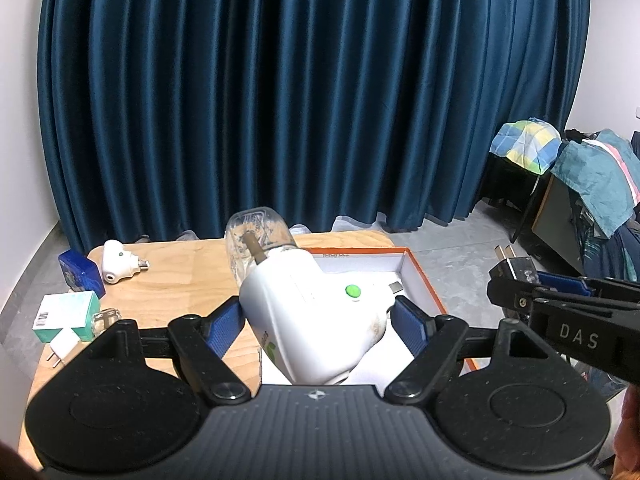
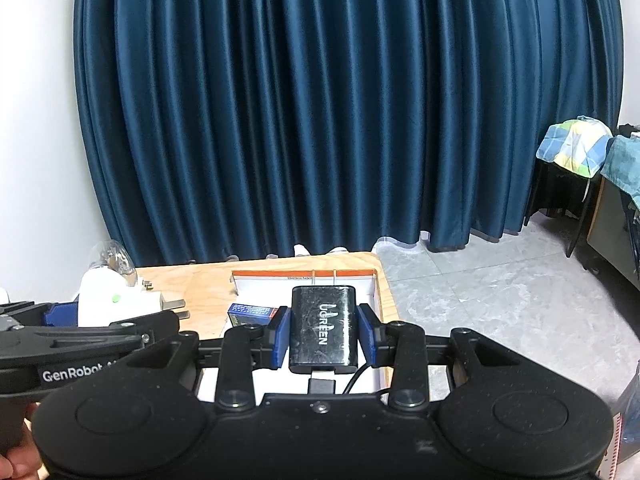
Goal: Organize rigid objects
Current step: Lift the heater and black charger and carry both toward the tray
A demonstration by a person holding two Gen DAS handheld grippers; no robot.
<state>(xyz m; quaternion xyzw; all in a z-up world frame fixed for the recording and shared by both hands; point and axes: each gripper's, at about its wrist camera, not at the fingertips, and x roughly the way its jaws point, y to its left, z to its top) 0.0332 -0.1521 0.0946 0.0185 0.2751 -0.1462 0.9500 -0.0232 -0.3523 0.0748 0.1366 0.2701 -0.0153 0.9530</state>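
My left gripper point(image 1: 318, 316) is shut on a white plug-in vaporizer point(image 1: 316, 312) with a green button and a clear bottle point(image 1: 256, 246) at its far end. It hangs above the near left part of the orange-rimmed white box point(image 1: 416, 258). My right gripper point(image 2: 323, 330) is shut on a black charger point(image 2: 323, 326) with a cable at its near end, held above the same box point(image 2: 304, 276). A small blue box point(image 2: 250, 314) lies inside it. In the left wrist view the right gripper point(image 1: 516, 276) shows at the right with the charger's prongs.
On the wooden table point(image 1: 176, 276) at the left lie a second white vaporizer point(image 1: 118, 266), a dark blue box point(image 1: 82, 276), a teal-and-white carton point(image 1: 66, 316), a small clear bottle point(image 1: 106, 318) and a white plug adapter point(image 1: 62, 344). Blue curtain behind; clothes-draped furniture point(image 1: 592, 184) at the right.
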